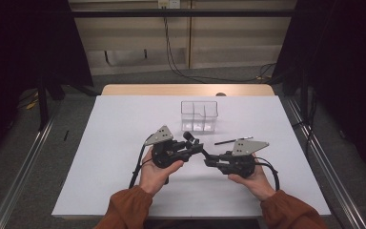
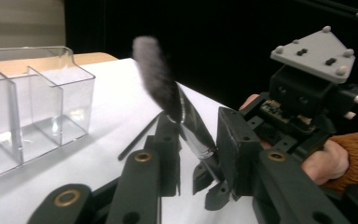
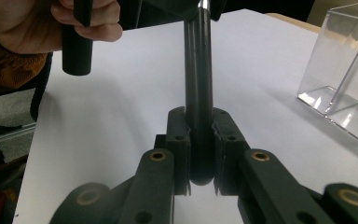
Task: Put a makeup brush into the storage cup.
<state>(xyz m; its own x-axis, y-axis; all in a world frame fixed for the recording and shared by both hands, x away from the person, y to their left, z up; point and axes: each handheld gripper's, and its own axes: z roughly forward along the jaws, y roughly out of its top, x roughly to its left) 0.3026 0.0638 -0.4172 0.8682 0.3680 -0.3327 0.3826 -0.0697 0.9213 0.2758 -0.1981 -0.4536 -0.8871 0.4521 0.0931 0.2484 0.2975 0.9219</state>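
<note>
Holding station at the left of the high view, the left gripper (image 1: 190, 143) sits in the person's left hand (image 1: 156, 172), its jaws aimed toward the centre of the white table (image 1: 119, 143). In the left gripper view those jaws flank the silver ferrule of a makeup brush (image 2: 168, 100), whose fluffy grey head stands tilted above them. The far jaw looks to be against the ferrule, but I cannot tell whether the near pad presses on it — the gap is narrow and the contact itself is hidden.

Moving to centre, the brush spans the space between the two tools, well above the table surface. Beyond it stands a clear plastic organiser (image 1: 199, 115) with several compartments, all apparently empty. A thin dark pencil-like stick (image 1: 232, 140) lies on the table just right of the organiser, untouched.

At the right, the right gripper (image 1: 208, 161) rests in the person's right hand (image 1: 253, 180). The right gripper view shows its jaws clamped firmly on the dark handle of the brush, the rounded handle end seated between the pads.

Assessment: the brush is lifted and a handover from right to left appears under way — not complete. Outstanding, in my judgement: a secure left grip, release by the right, then placement of the brush into a compartment; the stick also remains to be stowed.
</note>
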